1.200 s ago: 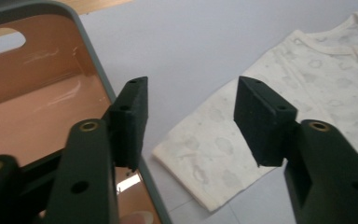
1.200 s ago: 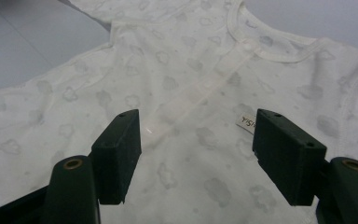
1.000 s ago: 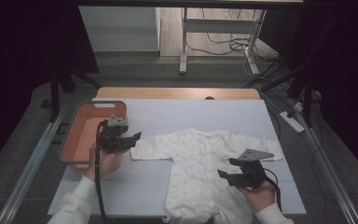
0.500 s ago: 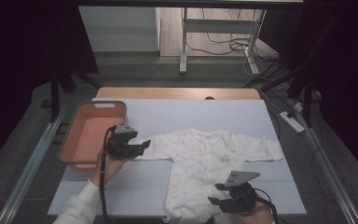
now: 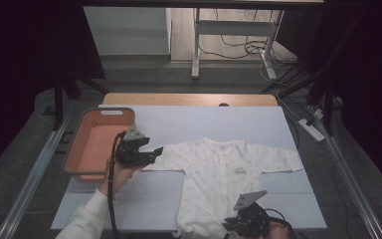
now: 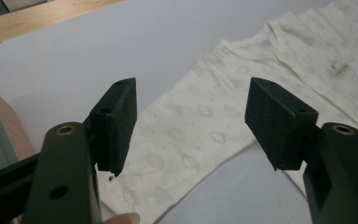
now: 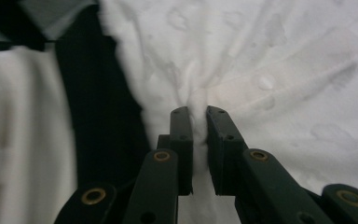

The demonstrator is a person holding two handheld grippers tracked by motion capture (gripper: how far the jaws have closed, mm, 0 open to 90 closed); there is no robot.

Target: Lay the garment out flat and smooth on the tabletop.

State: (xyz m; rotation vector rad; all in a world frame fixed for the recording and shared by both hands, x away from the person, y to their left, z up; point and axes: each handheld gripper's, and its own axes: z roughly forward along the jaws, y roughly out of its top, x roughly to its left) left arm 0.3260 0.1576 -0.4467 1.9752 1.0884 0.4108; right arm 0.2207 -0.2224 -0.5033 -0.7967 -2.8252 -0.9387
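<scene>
The cream-white baby shirt with short sleeves and a faint cloud print [image 5: 218,174] lies flat, front up, on the pale grey-white sheet that covers the table [image 5: 189,122]. Its sleeves are spread to both sides, and its lower hem reaches the near edge of the table. A small label [image 5: 240,171] sits on the chest.

The right gripper [image 7: 199,114] is at the lower hem, near the table edge. Its jaws are pressed together on a pinched fold of the cloth, and the fabric wrinkles around this fold.

The left gripper [image 6: 191,105] hovers above the shirt's sleeve on the person's left side. Its jaws stand wide apart with nothing between them, and they do not touch the cloth.

A salmon-orange plastic basket with a grey rim [image 5: 82,134] stands on the left part of the table, just beside the left gripper.
</scene>
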